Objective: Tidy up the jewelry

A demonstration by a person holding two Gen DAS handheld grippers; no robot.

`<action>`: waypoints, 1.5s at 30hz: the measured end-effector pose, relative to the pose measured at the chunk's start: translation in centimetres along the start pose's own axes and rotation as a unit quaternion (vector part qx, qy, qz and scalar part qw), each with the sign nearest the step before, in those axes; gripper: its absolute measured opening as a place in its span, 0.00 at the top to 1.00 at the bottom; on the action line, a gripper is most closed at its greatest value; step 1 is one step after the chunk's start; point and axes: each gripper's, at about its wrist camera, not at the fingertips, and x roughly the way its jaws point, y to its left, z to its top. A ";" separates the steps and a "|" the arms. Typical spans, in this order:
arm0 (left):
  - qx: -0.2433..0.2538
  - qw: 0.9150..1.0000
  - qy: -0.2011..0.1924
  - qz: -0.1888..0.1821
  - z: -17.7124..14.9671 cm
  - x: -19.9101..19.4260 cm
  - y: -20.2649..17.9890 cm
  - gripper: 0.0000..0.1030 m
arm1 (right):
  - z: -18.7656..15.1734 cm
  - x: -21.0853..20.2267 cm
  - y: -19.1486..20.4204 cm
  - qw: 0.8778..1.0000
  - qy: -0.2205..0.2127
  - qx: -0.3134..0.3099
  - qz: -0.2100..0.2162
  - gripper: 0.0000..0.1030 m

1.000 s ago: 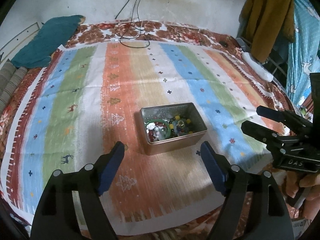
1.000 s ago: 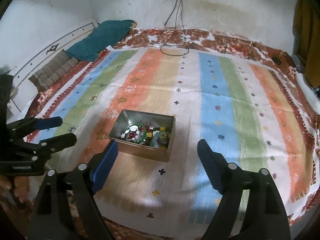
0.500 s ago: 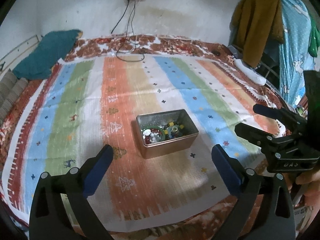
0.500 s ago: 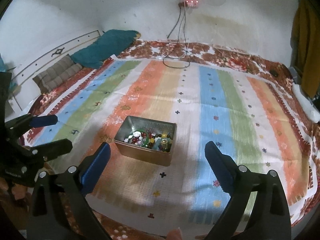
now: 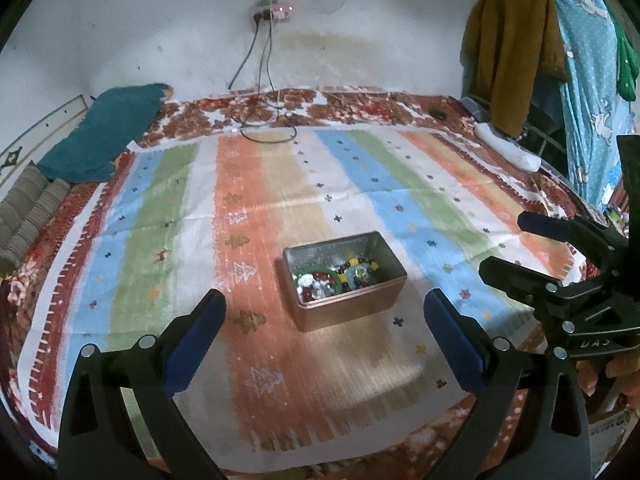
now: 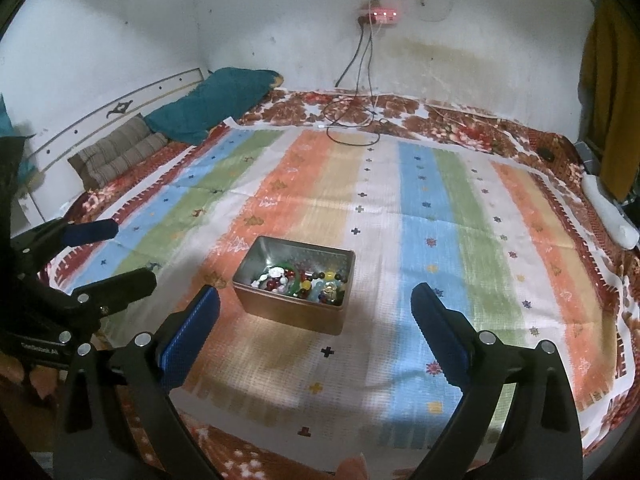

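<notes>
- The metal tin [image 5: 345,280] with the jewelry [image 6: 301,280] stands open on the striped cloth [image 5: 256,208], near its front edge.
- The left gripper [image 5: 325,322] has just been opening; it is wide and empty, short of the tin.
- The right gripper [image 6: 316,322] is the same.
- I would steady the tin with one gripper and pick single beads from above.

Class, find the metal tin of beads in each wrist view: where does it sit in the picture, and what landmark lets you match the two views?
Left wrist: tin just right of centre, on the orange stripe.
Right wrist: tin just left of centre, on the same stripe.
Shared landmark: wall socket with hanging cables.
</notes>
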 end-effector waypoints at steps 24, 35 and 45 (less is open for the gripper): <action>0.015 0.999 -0.026 0.021 0.0 -0.8 -0.6 0.06 | -0.1 -0.7 -0.5 1.000 -0.019 0.017 0.005 0.06; 0.019 0.999 -0.039 0.021 0.1 -1.1 -0.8 0.06 | 0.0 -0.8 -0.6 1.000 -0.023 0.017 0.005 0.05; 0.015 0.998 -0.047 0.027 0.2 -1.3 -0.7 0.06 | 0.0 -0.9 -0.4 1.000 -0.028 0.013 0.003 0.05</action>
